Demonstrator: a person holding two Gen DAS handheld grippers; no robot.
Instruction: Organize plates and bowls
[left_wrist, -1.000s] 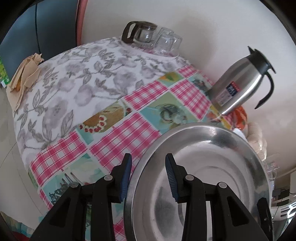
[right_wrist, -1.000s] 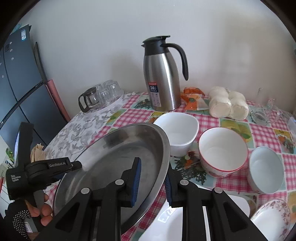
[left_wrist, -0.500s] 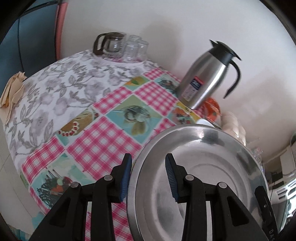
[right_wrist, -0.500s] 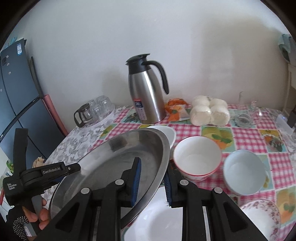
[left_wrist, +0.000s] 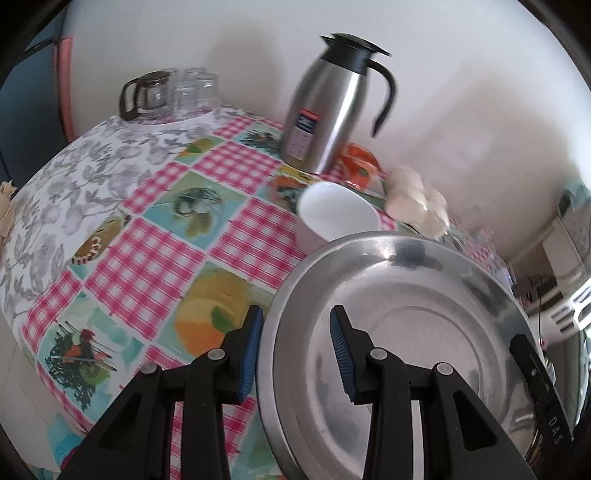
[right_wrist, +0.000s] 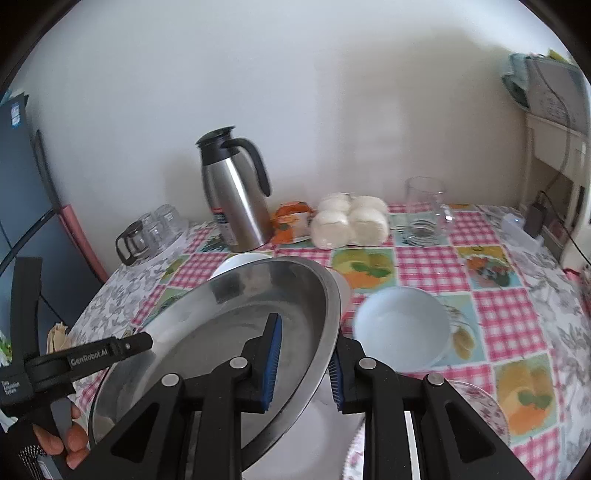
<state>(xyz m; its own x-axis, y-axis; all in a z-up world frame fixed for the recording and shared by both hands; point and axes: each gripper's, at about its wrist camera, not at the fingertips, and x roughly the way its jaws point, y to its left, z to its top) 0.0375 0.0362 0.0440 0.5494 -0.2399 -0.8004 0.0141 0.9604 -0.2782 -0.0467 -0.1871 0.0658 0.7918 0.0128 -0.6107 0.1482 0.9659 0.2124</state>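
Gripping a large steel plate (right_wrist: 221, 325) from opposite sides, both grippers are holding it tilted above the checked tablecloth (right_wrist: 476, 258). The right gripper (right_wrist: 303, 363) is pinching the plate's near right rim, one blue pad inside the dish and one under it. The left gripper (left_wrist: 295, 350) is straddling the opposite rim; in the left wrist view one pad is lying outside the rim and one over the dish, but contact is not clear there. In the right wrist view that tool is showing at the lower left, a gloved hand (right_wrist: 55, 446) gripping its handle.

Beyond the plate's far edge a white bowl (left_wrist: 334, 212) is sitting on the cloth, partly hidden in the right wrist view. A pale blue bowl (right_wrist: 402, 328) is standing just right of the plate, and a flowered bowl (right_wrist: 484, 410) is lying near the right gripper's outer finger. A white dish (right_wrist: 314, 443) is showing beneath the raised plate.

At the back a steel thermos jug (right_wrist: 236, 199) is standing upright near the wall, with a glass pot and tumblers (right_wrist: 147, 230) to its left and white buns (right_wrist: 349, 219) to its right.
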